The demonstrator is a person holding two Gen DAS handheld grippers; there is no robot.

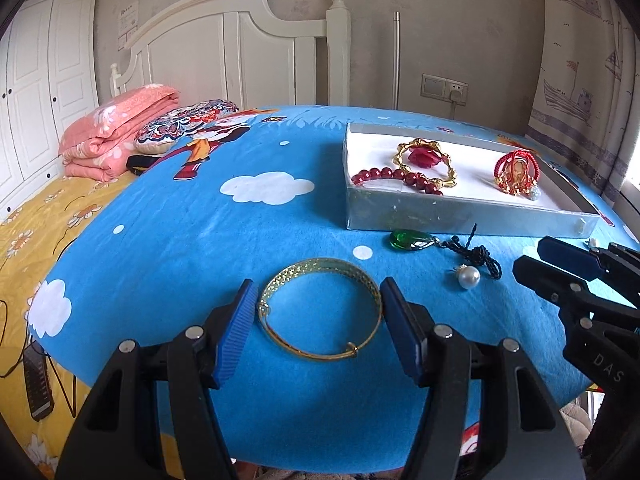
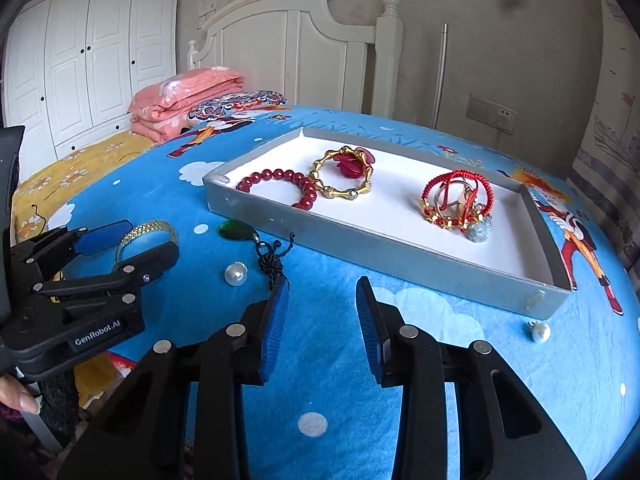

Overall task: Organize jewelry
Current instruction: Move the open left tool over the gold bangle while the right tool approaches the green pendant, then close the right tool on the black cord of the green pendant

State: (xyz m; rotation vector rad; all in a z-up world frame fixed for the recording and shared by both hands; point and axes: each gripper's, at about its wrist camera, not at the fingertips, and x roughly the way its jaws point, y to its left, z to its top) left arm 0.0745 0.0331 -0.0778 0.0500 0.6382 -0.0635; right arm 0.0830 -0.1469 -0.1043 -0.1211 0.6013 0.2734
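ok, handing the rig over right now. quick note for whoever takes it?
Left gripper: open, jaws either side of the gold bangle lying on the blue cloth, not gripping it.
Right gripper: open, nothing between the jaws, hanging over the cloth in front of the tray.
Done: red bead bracelet, gold link bracelet around a red piece, and red cord bundle are in the tray.
Left: bangle, green pendant on its black cord, near pearl, second pearl by the tray's right corner.
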